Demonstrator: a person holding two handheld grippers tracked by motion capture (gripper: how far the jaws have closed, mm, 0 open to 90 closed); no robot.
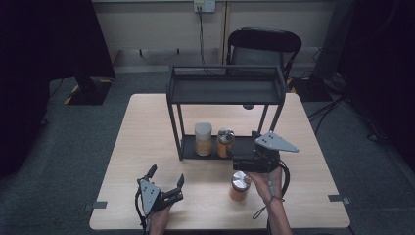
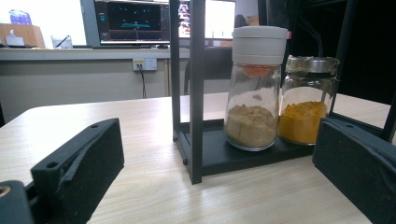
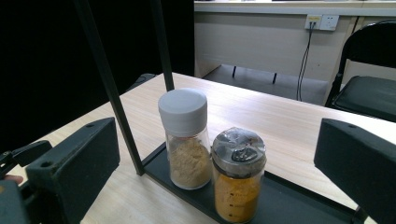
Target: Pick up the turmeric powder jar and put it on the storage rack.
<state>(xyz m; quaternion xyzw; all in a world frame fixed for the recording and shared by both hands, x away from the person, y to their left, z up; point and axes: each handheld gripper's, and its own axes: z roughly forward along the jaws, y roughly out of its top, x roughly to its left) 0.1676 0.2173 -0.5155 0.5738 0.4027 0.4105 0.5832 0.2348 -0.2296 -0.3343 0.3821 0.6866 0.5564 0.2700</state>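
Fingers of your right gripper [image 1: 247, 164] stand spread with nothing between them, just above the front edge of the rack's [image 1: 225, 93] bottom shelf, facing the two jars already parked there side by side: the white-capped one [image 3: 185, 138] and the metal-lidded one [image 3: 237, 174]. A third jar [image 1: 240, 186] waits on the table [image 1: 147, 127] just beside that hand, likely next to be shelved. Your left gripper [image 1: 166, 188], fingers also spread and empty, rests near the table's front edge, out of the way.
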